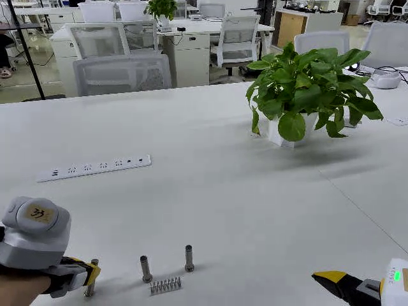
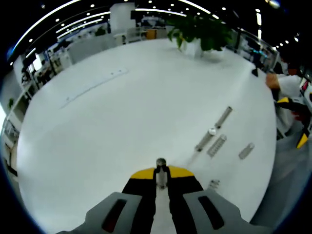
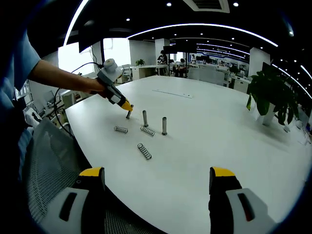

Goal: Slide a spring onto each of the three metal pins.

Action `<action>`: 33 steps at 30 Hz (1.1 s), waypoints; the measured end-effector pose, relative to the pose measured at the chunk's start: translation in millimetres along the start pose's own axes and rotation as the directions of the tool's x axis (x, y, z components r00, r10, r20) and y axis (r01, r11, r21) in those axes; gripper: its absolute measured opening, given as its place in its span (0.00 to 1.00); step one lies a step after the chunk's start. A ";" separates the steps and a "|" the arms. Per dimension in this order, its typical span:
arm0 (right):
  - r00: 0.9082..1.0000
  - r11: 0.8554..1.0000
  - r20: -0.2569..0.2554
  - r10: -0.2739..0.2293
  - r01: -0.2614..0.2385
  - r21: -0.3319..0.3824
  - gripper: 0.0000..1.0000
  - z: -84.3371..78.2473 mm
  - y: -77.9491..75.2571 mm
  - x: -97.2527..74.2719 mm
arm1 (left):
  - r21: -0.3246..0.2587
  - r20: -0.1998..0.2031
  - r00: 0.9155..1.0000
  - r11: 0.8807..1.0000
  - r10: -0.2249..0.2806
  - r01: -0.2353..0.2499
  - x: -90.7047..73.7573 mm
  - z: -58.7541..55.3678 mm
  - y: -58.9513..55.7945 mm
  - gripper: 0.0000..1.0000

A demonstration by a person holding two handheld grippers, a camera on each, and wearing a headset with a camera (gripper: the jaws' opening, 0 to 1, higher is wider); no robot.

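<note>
- Clamping the leftmost pin (image 1: 94, 262), the left gripper (image 1: 91, 273) had its jaws closed on the shaft and held it upright on the table (image 1: 223, 191). This was probably to steady it so a spring could drop over the top.
- The left gripper view agreed: the pin head stuck up between the yellow tips, with a jaw tight against each side.
- The second pin (image 1: 146, 268) and third pin (image 1: 189, 257) stood free just to the right of it, near each other, both bare.
- Three springs lay flat on the table: the first spring (image 1: 166, 285) just in front of the two free pins, the second spring (image 3: 121, 129) near the held pin, and the third spring (image 3: 144, 150) closer to the person.
- No spring was on a pin, so the task looked unstarted.
- The right gripper (image 3: 157, 171) had its jaws wide apart with nothing in them. It sat low at the near table edge, well apart from the springs, and looked free to fetch one.
- Pose: the left arm reached in from the person's left with the gripper angled down onto the pin. The right gripper pointed across the table at the parts.
- The plant (image 1: 309, 89) and power strip (image 1: 94, 167) sat well apart from the work.
</note>
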State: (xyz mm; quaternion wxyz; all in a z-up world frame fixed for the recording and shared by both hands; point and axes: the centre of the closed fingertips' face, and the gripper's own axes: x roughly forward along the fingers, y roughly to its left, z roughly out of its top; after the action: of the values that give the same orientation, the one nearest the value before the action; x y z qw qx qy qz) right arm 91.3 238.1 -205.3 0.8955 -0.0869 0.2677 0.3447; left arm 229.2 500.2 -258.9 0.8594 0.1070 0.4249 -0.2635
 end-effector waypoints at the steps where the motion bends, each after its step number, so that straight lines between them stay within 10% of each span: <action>1: 1.000 1.000 0.001 0.002 -0.002 -0.001 0.90 0.2 0.6 0.4 | -0.001 0.003 1.000 1.000 -0.002 0.002 -0.9 -0.7 -0.1 0.08; 33: 1.000 1.000 -0.003 0.018 -0.018 -0.008 0.90 -0.3 6.4 3.2 | 0.061 0.058 0.998 0.998 0.011 -0.015 -5.7 -9.6 -11.3 0.08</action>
State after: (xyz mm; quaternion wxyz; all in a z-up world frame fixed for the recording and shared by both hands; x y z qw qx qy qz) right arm 88.9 244.6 -207.1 0.8916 -0.0886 0.2684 0.3539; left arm 213.7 496.7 -259.9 0.8694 0.1286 0.3908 -0.2739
